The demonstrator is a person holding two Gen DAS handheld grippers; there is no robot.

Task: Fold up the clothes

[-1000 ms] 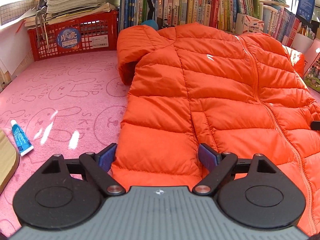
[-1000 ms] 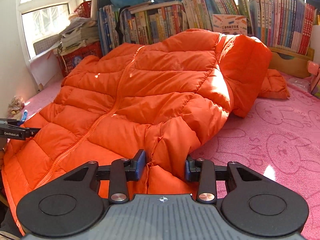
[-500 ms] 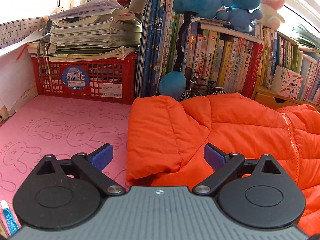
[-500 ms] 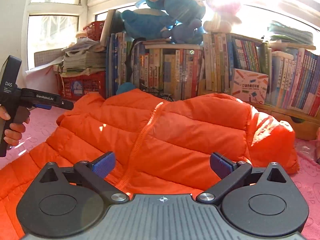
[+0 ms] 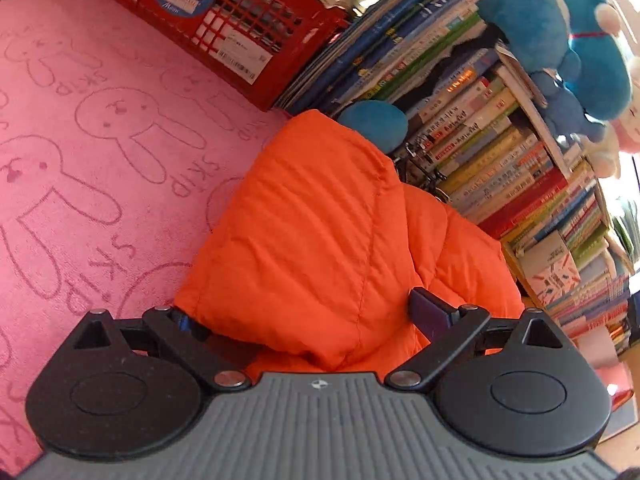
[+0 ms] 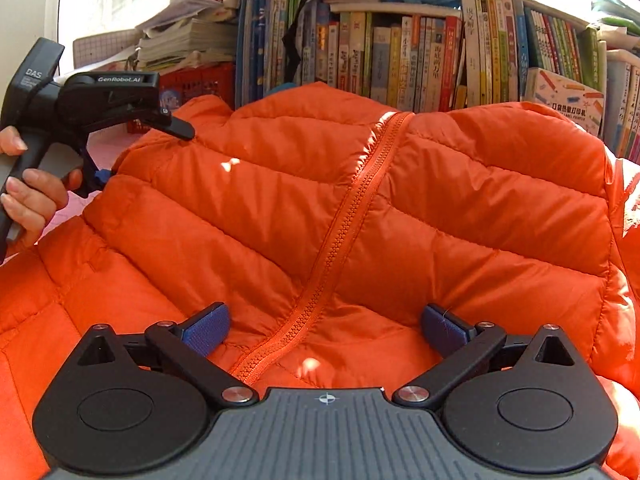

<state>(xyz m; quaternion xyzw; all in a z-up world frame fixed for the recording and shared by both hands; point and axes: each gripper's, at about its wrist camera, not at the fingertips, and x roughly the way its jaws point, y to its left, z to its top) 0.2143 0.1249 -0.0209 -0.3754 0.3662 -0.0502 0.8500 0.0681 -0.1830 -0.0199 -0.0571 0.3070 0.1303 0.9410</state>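
An orange puffer jacket [image 6: 440, 200] lies spread on the pink mat, its zipper [image 6: 336, 236] running up the front. My right gripper [image 6: 326, 330] hovers wide open low over the front, with the zipper between its fingers and nothing gripped. In the left wrist view, the jacket's folded-over sleeve [image 5: 320, 240] lies between the jaws of my left gripper [image 5: 308, 318], which are closing. One pad [image 5: 428, 312] rests above the fabric; the other is half hidden under the edge. The right wrist view shows the left gripper [image 6: 146, 154], held by a hand [image 6: 28, 200], straddling that shoulder edge.
A pink rabbit-print mat [image 5: 80, 140] covers the surface left of the jacket. A red plastic basket [image 5: 224, 20] and a long row of upright books [image 6: 400, 52] stand close behind the jacket. A blue ball [image 5: 372, 124] and blue plush toys [image 5: 560, 20] sit by the books.
The right gripper let go of the jacket's fold, opened wide and moved up the front. The left gripper travelled from the hem to the folded sleeve by the books and rolled.
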